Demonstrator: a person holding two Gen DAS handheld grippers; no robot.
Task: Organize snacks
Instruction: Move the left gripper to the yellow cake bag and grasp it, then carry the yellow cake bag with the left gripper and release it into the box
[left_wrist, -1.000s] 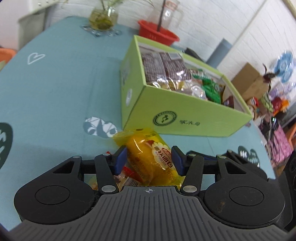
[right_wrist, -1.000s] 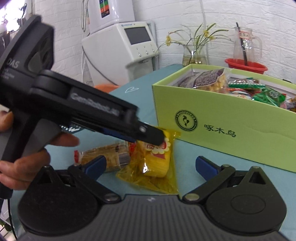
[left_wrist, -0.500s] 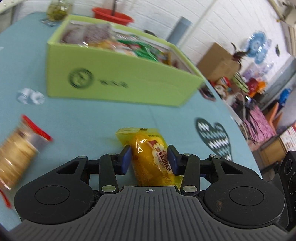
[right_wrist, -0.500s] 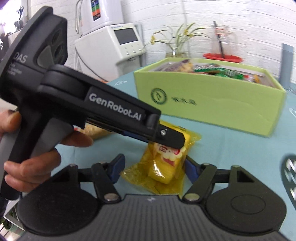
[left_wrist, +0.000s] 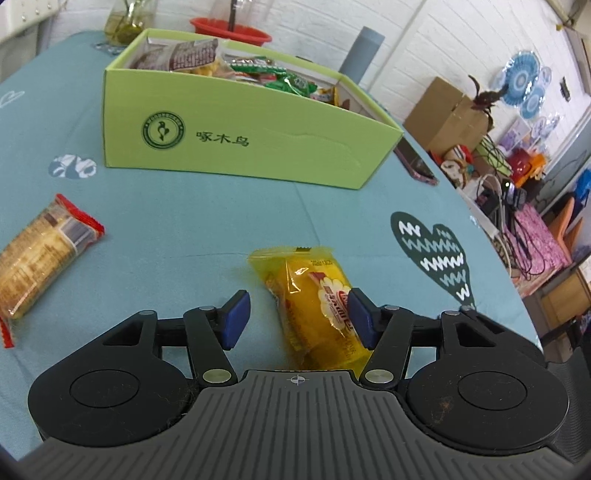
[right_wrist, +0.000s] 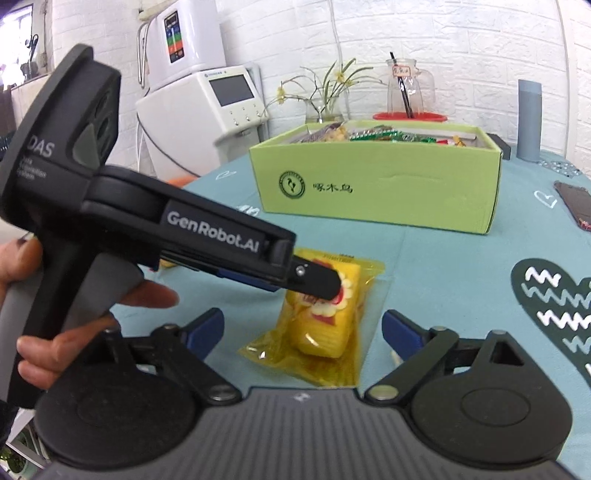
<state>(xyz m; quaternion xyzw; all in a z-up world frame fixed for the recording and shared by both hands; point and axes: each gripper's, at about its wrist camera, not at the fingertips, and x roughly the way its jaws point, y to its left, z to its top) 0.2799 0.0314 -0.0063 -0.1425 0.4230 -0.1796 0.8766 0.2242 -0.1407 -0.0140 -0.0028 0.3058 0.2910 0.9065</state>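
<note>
Moving next: the yellow snack packet (left_wrist: 314, 306) has to go into the green box (left_wrist: 236, 144), so whichever gripper takes it should close across the firm cake in the middle, not the loose film edges.
Packet position: lying flat on the blue tablecloth (left_wrist: 184, 221), in front of the box and apart from it.
Left gripper (left_wrist: 297, 319): jaws spread wider than the packet; the right pad looks to touch the wrapper, the left pad stands clear, so nothing is held.
Right gripper (right_wrist: 303, 330): jaws wide open and empty, the packet's near end lying between them.
Left pose: the person's hand (right_wrist: 74, 325) holds the handle, fingers pointing forward and down over the packet.
Right pose: low and level, facing the box.
Other snack: a biscuit roll (left_wrist: 37, 258) lies on the cloth, off to the left, well apart.
Box: already holding several packets, with room judged to remain.
</note>
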